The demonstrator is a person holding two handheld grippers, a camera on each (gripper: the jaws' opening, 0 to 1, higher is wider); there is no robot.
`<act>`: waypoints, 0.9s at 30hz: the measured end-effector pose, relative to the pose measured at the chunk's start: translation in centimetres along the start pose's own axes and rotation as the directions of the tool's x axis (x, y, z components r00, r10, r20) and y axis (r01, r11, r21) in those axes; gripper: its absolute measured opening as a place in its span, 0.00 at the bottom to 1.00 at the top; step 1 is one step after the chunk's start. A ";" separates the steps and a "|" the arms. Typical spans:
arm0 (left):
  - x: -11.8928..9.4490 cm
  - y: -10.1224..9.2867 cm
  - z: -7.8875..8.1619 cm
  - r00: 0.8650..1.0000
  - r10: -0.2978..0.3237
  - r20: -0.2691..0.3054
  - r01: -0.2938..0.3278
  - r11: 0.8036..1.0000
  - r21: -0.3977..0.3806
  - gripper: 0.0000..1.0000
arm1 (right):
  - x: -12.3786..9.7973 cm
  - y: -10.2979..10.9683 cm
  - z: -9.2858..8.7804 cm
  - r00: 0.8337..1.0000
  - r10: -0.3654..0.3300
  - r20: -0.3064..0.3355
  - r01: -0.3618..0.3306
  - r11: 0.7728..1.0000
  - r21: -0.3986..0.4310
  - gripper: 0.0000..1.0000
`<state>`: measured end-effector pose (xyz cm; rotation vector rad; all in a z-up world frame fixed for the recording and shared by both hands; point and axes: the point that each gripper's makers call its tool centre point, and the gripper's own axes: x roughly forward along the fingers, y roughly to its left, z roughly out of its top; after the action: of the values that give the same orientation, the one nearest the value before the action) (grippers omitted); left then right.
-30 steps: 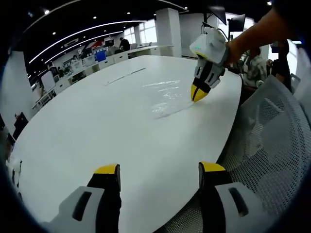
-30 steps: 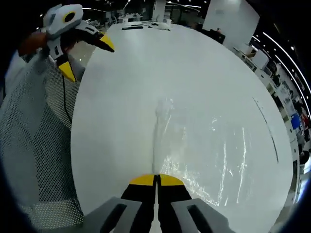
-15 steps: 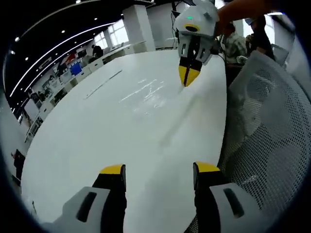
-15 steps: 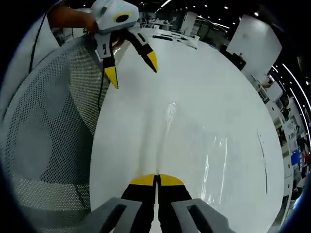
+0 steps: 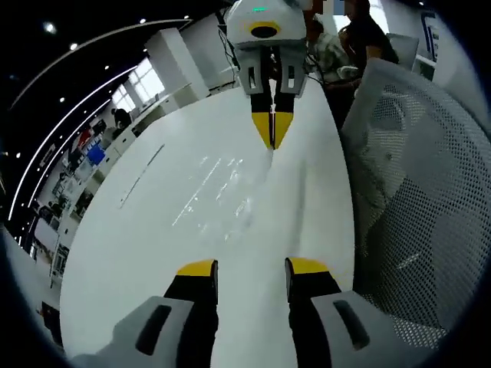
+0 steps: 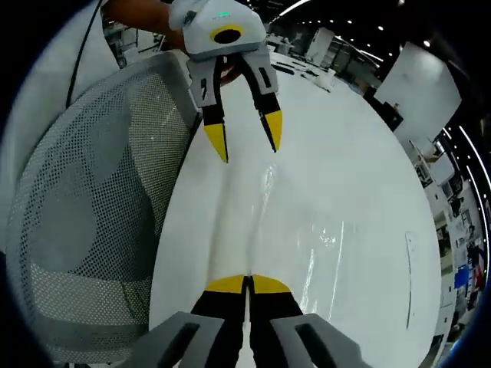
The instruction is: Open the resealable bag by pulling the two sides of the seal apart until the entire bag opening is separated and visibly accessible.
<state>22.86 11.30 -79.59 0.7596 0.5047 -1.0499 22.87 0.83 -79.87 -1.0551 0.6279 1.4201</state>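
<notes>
Gripping one end of clear plastic resealable bag (image 6: 307, 230) flat on white oval counter (image 5: 153, 230), my right claw (image 6: 247, 279) pinched shut. Bag seal edge runs lengthwise toward my left claw (image 5: 251, 267), jaws apart, approaching seal's far end opposite.

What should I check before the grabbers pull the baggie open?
1. Right gripper shut on the bag edge: ok.
2. Left gripper fingers open, ready to pinch: ok.
3. Left fingers around the seal's other side: not ok, they are short of the bag.
4. Which layer of the seal the right fingers hold: cannot tell, the plastic is clear.
5. Bag lies flat on the table: ok.
6. Chair apart from the bag: ok.
</notes>
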 end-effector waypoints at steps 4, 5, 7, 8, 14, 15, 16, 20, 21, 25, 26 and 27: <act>0.4 0.1 0.1 1.000 -0.004 -0.014 0.005 0.999 0.042 0.28 | 0.0 0.1 0.3 1.000 0.004 -0.002 -0.004 1.000 -0.015 0.00; 0.5 0.2 0.1 1.000 -0.007 -0.018 0.008 0.999 0.051 0.27 | 0.0 0.2 0.4 1.000 0.008 -0.005 -0.008 1.000 -0.022 0.00; 0.6 0.3 0.1 1.000 -0.006 -0.020 0.007 0.998 0.065 0.24 | -0.1 0.4 0.3 1.000 0.014 -0.009 -0.014 0.999 -0.031 0.00; 0.6 0.4 0.1 1.000 -0.010 -0.022 0.011 0.998 0.067 0.22 | -0.1 0.5 0.3 1.000 0.017 -0.011 -0.017 0.999 -0.030 0.00; 0.6 0.9 0.6 1.000 0.012 -0.010 -0.011 0.993 0.117 0.25 | -0.1 0.7 0.0 0.999 0.028 -0.015 -0.028 1.000 0.004 0.00; 0.6 0.9 0.7 1.000 0.014 -0.007 -0.014 0.992 0.123 0.26 | -0.1 0.7 0.0 0.999 0.030 -0.014 -0.030 1.000 0.006 0.00; 0.6 1.0 0.8 1.000 0.021 -0.005 -0.020 0.990 0.137 0.26 | -0.1 0.8 0.0 0.999 0.034 -0.016 -0.034 0.999 0.006 0.00; 0.9 1.1 0.8 0.999 0.028 -0.018 -0.025 0.984 0.175 0.26 | 0.1 0.9 0.0 0.999 0.048 -0.017 -0.048 0.999 0.011 0.00; 0.9 1.3 0.8 0.999 0.034 -0.017 -0.030 0.982 0.184 0.26 | 0.1 1.0 0.0 0.999 0.052 -0.016 -0.052 0.999 0.010 0.00; 0.9 1.8 0.7 0.999 0.048 -0.012 -0.045 0.983 0.179 0.25 | 0.2 0.9 0.1 0.998 0.054 -0.010 -0.054 0.998 0.030 0.00; 0.9 1.8 0.7 0.999 0.045 -0.011 -0.042 0.983 0.177 0.25 | 0.2 0.9 0.2 0.999 0.053 -0.007 -0.053 0.998 0.030 0.00; 1.0 1.7 0.7 0.999 0.043 -0.012 -0.040 0.982 0.186 0.25 | 0.3 0.9 0.3 0.998 0.056 -0.002 -0.056 0.998 0.032 0.00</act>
<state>24.85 10.68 -79.29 0.9398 0.4064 -1.0628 21.95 1.07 -80.17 -1.0216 0.6842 1.4530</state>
